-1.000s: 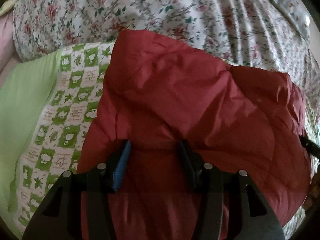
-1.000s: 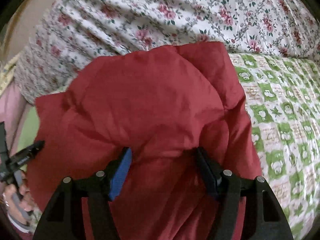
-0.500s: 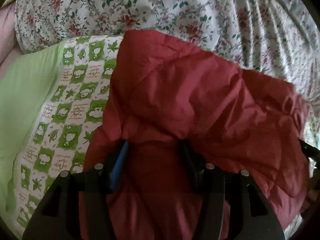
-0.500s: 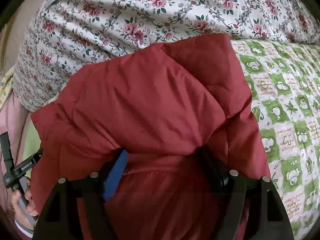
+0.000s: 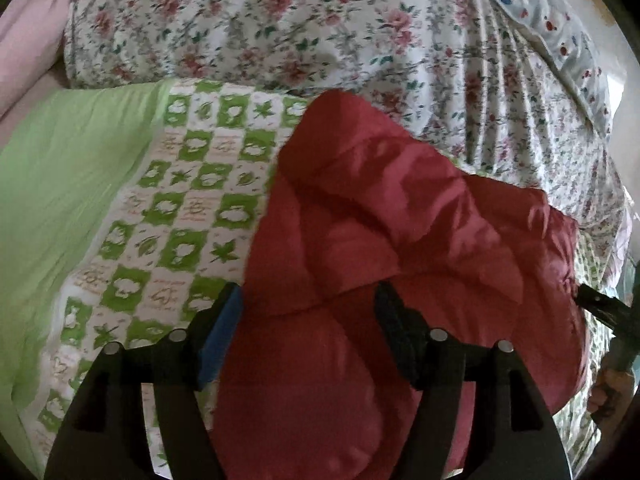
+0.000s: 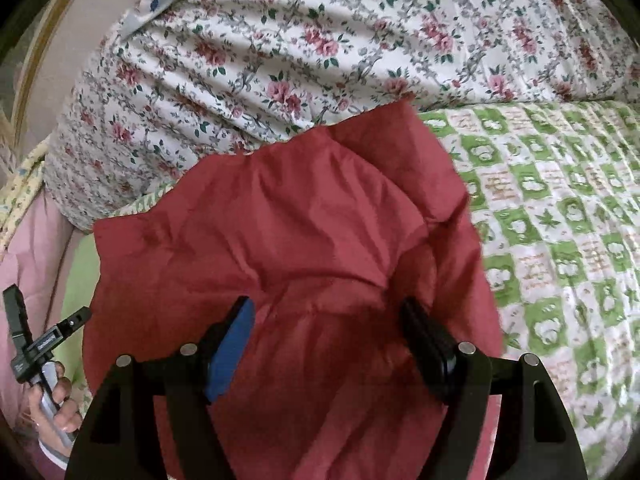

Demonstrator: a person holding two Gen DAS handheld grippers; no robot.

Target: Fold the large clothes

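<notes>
Left wrist view alone shows plain green sheet (image 5: 60,184); right wrist view alone shows a hand (image 6: 56,400) gripping a handle. Both tools angle down onto the puffy red quilted jacket (image 5: 400,240) (on the checked bedspread (image 6: 560,220)). Left tool (image 5: 308,324) jaws opening astride a fold; right tool (image 6: 326,332) released, jacket between.

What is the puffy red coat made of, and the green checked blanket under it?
The red coat looks like padded nylon or polyester: smooth with a faint sheen, puffing between stitched seams. The green checked blanket looks like matte printed cotton, lightly quilted, though that's hard to confirm.
</notes>
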